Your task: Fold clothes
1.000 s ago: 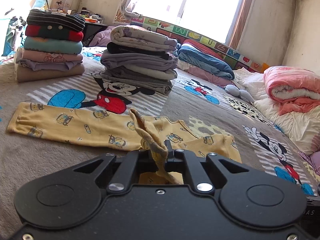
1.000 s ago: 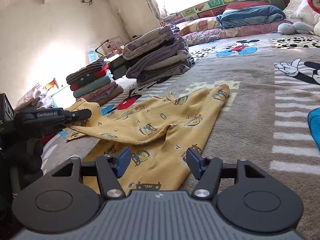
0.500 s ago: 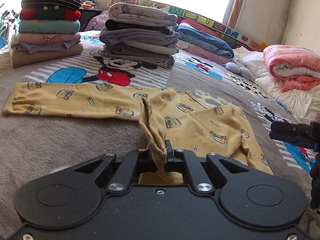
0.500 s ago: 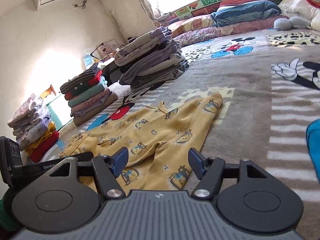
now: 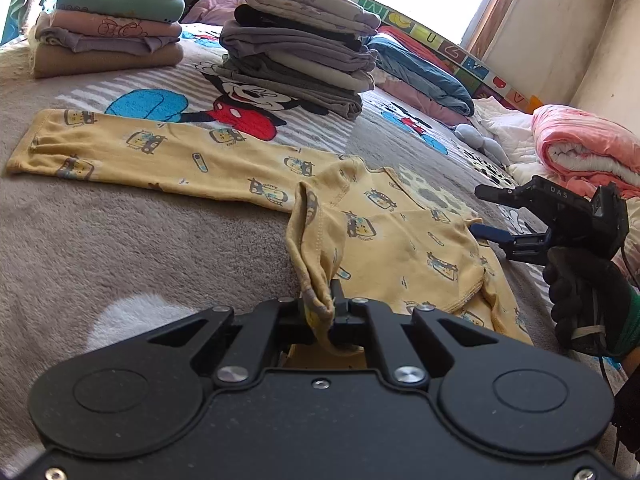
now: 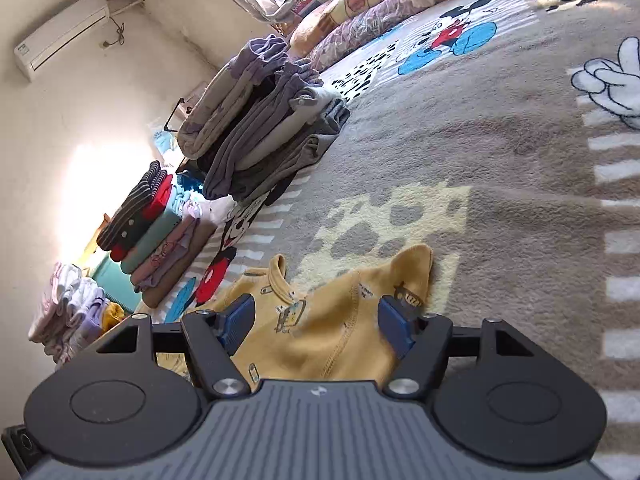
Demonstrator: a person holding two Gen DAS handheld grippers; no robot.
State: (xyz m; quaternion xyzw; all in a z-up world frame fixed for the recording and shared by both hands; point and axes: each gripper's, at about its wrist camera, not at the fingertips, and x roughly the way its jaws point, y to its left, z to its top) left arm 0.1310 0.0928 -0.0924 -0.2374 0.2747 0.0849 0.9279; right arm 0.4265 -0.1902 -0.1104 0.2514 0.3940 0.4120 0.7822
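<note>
A yellow printed top (image 5: 224,160) lies spread on the bed's cartoon blanket (image 5: 120,248), one sleeve stretched out flat to the left. The left gripper (image 5: 326,300) has its fingers clamped on a bunched fold of the yellow cloth, pulled up off the bed. The right gripper (image 6: 316,320), in a dark-gloved hand (image 5: 580,300), hovers over the shirt's shoulder with its blue-padded fingers (image 6: 236,320) apart, gripping nothing. Two stacks of folded clothes (image 5: 300,44) sit behind
</note>
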